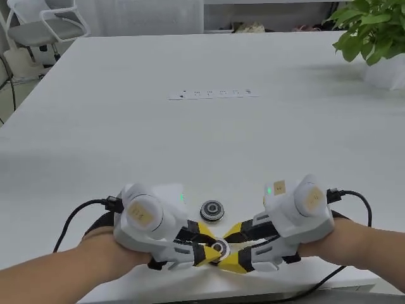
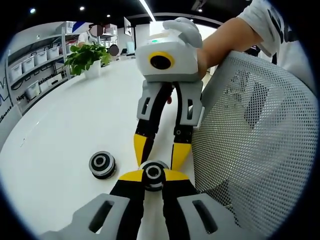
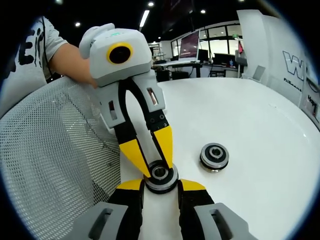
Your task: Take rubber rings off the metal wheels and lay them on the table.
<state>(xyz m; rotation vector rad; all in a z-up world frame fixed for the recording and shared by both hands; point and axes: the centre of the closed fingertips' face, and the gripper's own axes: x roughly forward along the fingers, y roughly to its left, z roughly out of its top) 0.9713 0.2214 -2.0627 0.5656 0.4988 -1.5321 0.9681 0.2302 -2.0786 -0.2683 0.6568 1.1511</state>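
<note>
Both my tools meet nose to nose at bottom centre of the head view, on one wheel [image 1: 219, 248].

- **Left gripper [image 3: 156, 160]:** jaws narrowed to wheel width, yellow tips pinching its rim on either side.
- **Right gripper [image 2: 161, 154]:** same from the opposite side, tips touching the wheel.
- **Own tips:** in each gripper view they flank the wheel at low centre.
- **Wheel:** black ring [image 3: 161, 189] is on it. It sits at table [image 1: 202, 139] level; I can't tell if it's lifted.
- **Second wheel [image 1: 212, 210]:** just above the first in the head view, lying flat, clear of both tools, ring on.
- **Edges:** I'm working right at the table's near edge, at the bottom of the head view. A mesh chair back [image 2: 250, 140] is just beside that edge, on the right of the left gripper view and the left of the right gripper view.
- **Room:** wide bare tabletop above the tools. The strip [image 1: 215, 94] at upper centre and the plant [image 1: 370, 28] at upper right are both well apart.
</note>
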